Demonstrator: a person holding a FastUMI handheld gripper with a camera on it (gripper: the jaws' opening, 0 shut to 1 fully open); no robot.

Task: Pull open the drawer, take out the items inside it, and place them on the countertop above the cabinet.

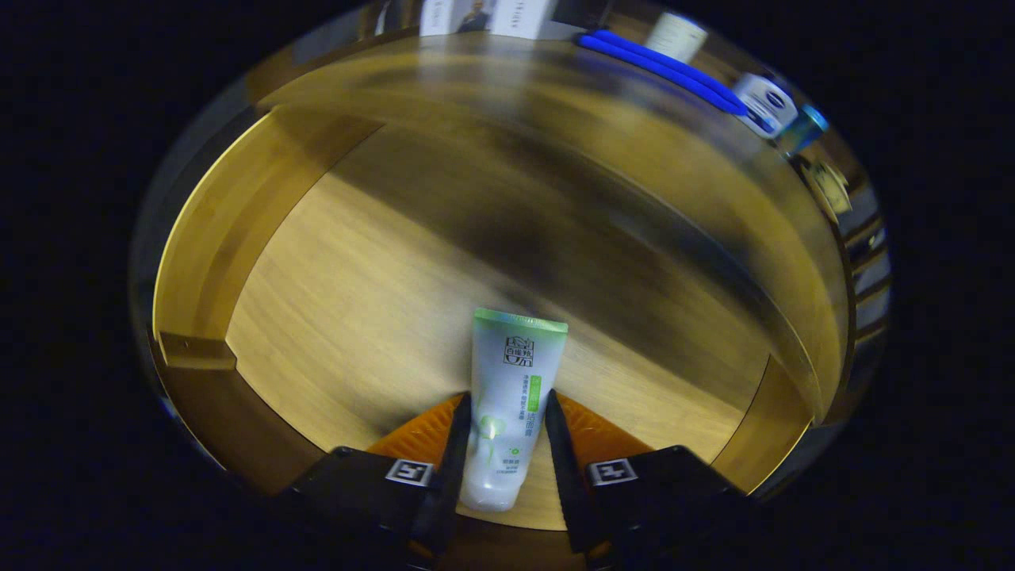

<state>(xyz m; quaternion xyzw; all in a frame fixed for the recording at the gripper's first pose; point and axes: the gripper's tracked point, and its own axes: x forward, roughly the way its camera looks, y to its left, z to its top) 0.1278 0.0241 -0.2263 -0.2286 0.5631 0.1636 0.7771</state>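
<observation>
A white tube with a green crimped end [511, 381] stands between my two fingers, its cap end toward me. My gripper [506, 412] is shut on the tube, both fingers pressing its sides. Below it lies the open wooden drawer [373, 285], its floor bare around the tube. The drawer's walls curve around on the left and right. Beyond the drawer's far side runs the countertop [603, 95] above the cabinet.
On the countertop beyond the drawer lie two blue toothbrush-like handles [666, 67], a white bottle [674, 33], a white jar with a dark label [765, 103] and a teal item [805, 128]. White boxes [484, 16] stand at the back.
</observation>
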